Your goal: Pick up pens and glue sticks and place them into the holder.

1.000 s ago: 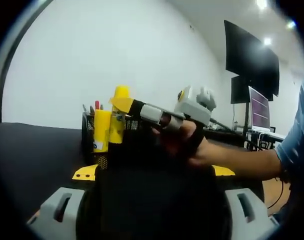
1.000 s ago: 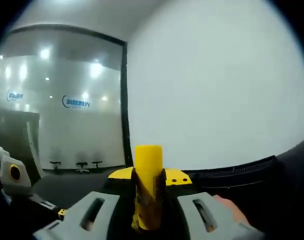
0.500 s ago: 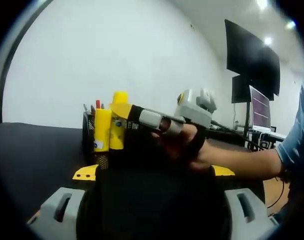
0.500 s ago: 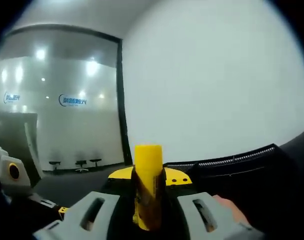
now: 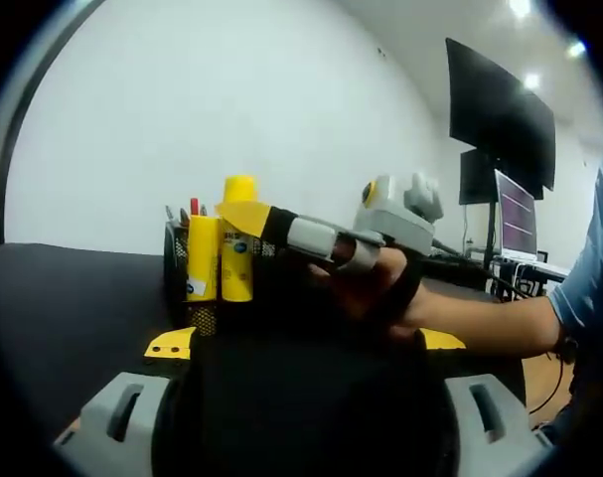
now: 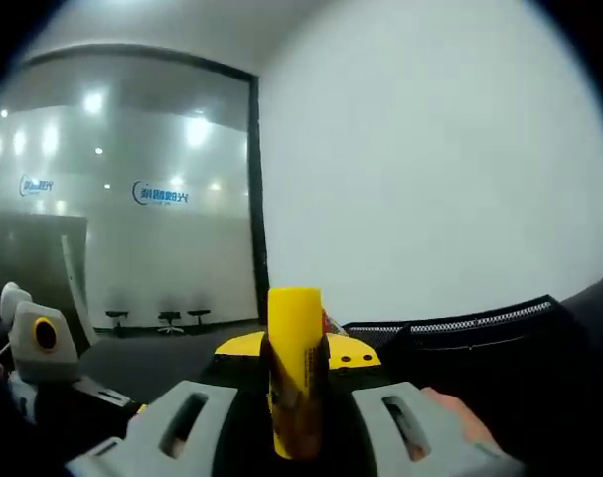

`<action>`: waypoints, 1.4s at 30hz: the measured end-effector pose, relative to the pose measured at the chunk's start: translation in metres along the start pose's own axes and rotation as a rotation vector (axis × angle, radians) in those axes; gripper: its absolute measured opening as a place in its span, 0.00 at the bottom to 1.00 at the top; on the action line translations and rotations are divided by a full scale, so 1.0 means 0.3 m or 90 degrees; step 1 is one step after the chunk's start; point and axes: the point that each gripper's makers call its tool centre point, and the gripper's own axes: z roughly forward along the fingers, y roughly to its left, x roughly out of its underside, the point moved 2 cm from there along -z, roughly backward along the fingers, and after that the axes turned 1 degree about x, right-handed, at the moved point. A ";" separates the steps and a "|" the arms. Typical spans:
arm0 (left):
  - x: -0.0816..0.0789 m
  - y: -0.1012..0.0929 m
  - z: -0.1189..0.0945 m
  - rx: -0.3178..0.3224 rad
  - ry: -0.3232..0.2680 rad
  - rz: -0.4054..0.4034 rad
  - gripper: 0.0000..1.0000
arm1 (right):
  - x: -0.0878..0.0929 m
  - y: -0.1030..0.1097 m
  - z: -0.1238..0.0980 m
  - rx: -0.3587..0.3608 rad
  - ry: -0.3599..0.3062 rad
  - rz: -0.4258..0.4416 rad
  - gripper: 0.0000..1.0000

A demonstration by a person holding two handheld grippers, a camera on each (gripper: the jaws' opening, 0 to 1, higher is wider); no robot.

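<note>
In the left gripper view, a black mesh holder (image 5: 178, 273) stands on the dark table with a yellow glue stick (image 5: 202, 258) and red and dark pens (image 5: 192, 208) in it. My right gripper (image 5: 243, 214) reaches in from the right, shut on a second yellow glue stick (image 5: 238, 243) that stands upright at the holder's rim, beside the first one. In the right gripper view the held glue stick (image 6: 294, 368) rises between my right gripper's (image 6: 296, 353) jaws, with the holder's mesh rim (image 6: 460, 323) just behind. My left gripper (image 5: 304, 341) is open, low and short of the holder.
A person's hand (image 5: 376, 288) and blue sleeve (image 5: 584, 283) carry the right gripper. Monitors (image 5: 500, 114) and a desk (image 5: 525, 266) stand at the far right. A white wall lies behind the holder. A glass partition (image 6: 122, 219) shows in the right gripper view.
The right gripper has straightened the held glue stick to upright and lowered it a little at the holder. The left gripper has stayed in place.
</note>
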 end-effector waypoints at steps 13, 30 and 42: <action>-0.001 -0.001 0.000 0.002 -0.002 0.000 0.83 | 0.013 0.043 0.005 0.009 0.022 -0.066 0.18; -0.126 0.204 0.010 -0.183 -0.078 -0.009 0.52 | -0.148 -0.114 -0.083 0.072 -0.050 -0.048 0.18; -0.218 0.250 0.074 -0.212 -0.088 -0.002 0.36 | -0.150 -0.171 -0.097 0.101 -0.055 -0.016 0.18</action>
